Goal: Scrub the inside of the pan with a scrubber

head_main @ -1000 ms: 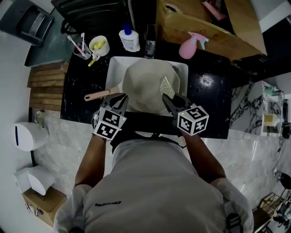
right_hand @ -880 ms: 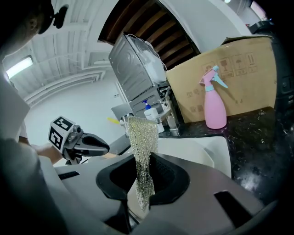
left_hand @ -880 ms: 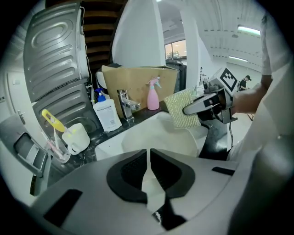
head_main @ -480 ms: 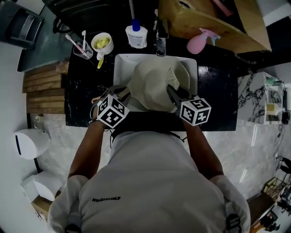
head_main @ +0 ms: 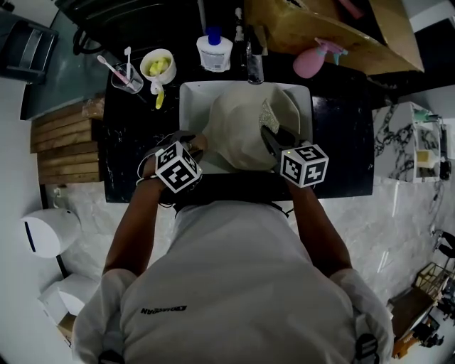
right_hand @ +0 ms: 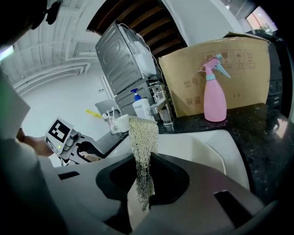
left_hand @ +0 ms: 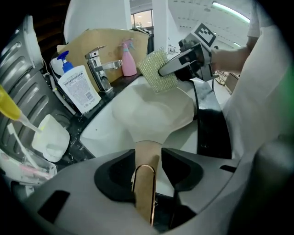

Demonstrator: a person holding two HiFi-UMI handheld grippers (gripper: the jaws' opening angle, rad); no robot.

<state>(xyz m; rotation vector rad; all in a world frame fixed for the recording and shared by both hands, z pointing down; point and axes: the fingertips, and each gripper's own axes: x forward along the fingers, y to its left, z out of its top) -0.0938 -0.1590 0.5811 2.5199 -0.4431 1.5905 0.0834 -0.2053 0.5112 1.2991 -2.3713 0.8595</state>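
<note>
Black speckled countertop (head_main: 341,142) surrounding a white sink (head_main: 186,99), below and beyond the right gripper (head_main: 269,135); cardboard box (head_main: 334,32) farther beyond it. Pale marble floor (head_main: 405,227) to its right; wooden slats (head_main: 64,146) well to its left. White ceiling with strip light (left_hand: 229,8); dark beams (right_hand: 151,23) overhead.

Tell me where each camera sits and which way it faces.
Head view: on the person's head, looking steeply down at pan and sink; shirt, left arm, right arm show.
Left gripper view: on left gripper, facing faucet; jaws, just opening, around the pan handle; shirt shows.
Right gripper view: on right gripper, shut on scrubber, facing cardboard box; left hand shows.
Shared: both gripper views see the pink spray bottle.
</note>
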